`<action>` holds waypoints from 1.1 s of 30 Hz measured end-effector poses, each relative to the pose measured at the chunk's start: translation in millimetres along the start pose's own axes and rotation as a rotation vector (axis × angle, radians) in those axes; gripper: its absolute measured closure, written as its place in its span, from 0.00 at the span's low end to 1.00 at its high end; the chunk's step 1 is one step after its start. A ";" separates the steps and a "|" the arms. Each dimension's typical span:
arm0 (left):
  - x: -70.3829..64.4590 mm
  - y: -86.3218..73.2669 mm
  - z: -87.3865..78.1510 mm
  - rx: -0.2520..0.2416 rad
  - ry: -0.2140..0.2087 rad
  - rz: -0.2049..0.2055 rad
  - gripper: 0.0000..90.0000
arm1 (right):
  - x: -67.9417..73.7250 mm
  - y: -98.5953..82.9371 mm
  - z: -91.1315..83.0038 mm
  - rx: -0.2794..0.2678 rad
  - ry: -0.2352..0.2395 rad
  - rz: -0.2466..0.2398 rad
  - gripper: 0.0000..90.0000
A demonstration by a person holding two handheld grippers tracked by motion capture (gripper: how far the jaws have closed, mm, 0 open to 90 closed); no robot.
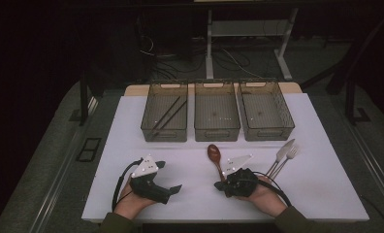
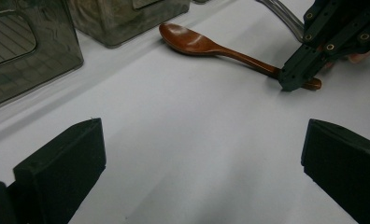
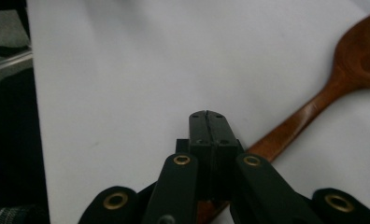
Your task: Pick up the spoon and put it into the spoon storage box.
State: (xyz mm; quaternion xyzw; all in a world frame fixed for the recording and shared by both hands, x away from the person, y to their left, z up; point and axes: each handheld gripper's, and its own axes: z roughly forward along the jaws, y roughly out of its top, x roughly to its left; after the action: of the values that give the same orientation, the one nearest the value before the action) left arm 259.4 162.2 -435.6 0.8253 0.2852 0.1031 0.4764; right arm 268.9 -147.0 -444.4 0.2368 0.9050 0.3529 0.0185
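your right gripper [image 1: 220, 185] sits at the near end of the wooden spoon [image 1: 214, 156], its two jaws pressed together with no gap between them. in the right gripper view the closed jaws lie over the spoon's handle [image 3: 293, 126], which passes under them — whether they actually pinch the wood you cannot tell from here. in the left gripper view the tip of that gripper [image 2: 299, 74] touches down right at the handle's end.

your left gripper [image 1: 169, 182] rests on the white table top [image 1: 117, 145] well to the left of the spoon, jaws spread wide, nothing between them — bare table shows in the gap.

the spoon lies flat on the table, bowl up, its bowl pointing away from you and its handle running back toward your right hand [image 1: 265, 194]. to the right of the spoon lie a metal knife [image 1: 280, 155] and a metal fork [image 1: 288, 156], side by side and touching or nearly so.

beyond the spoon stand three clear mesh-walled bins in a row. the middle bin [image 1: 217, 131] is straight past the spoon's bowl. the left bin [image 1: 164, 133] holds dark chopsticks [image 1: 169, 114]; the right bin [image 1: 270, 132] stands beyond the knife and fork.
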 end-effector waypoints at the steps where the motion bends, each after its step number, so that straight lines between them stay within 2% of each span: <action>1: -0.1 0.1 0.1 -0.001 0.000 -0.001 0.00 | -0.6 -0.8 -0.6 0.005 -0.003 0.002 0.99; 7: -0.3 0.1 -0.7 -0.003 0.000 0.000 0.00 | -3.5 -3.6 -6.6 0.027 -0.041 0.000 0.99; 10: -0.1 0.3 -0.9 -0.005 0.000 0.001 0.00 | -7.1 -5.9 -10.6 0.035 -0.076 0.004 0.99; 17: -0.4 0.4 -0.6 -0.006 -0.001 -0.001 0.00 | -23.4 -13.6 -22.0 0.049 -0.153 0.040 0.99; 33: -1.0 0.7 0.7 -0.015 -0.012 0.004 0.00 | -59.6 -21.8 -32.5 0.031 -0.242 0.105 0.99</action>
State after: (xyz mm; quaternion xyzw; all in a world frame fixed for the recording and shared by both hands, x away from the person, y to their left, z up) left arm 259.1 160.8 -435.3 0.8228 0.2800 0.1012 0.4841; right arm 306.2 -207.8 -442.1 0.3251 0.8878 0.3083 0.1053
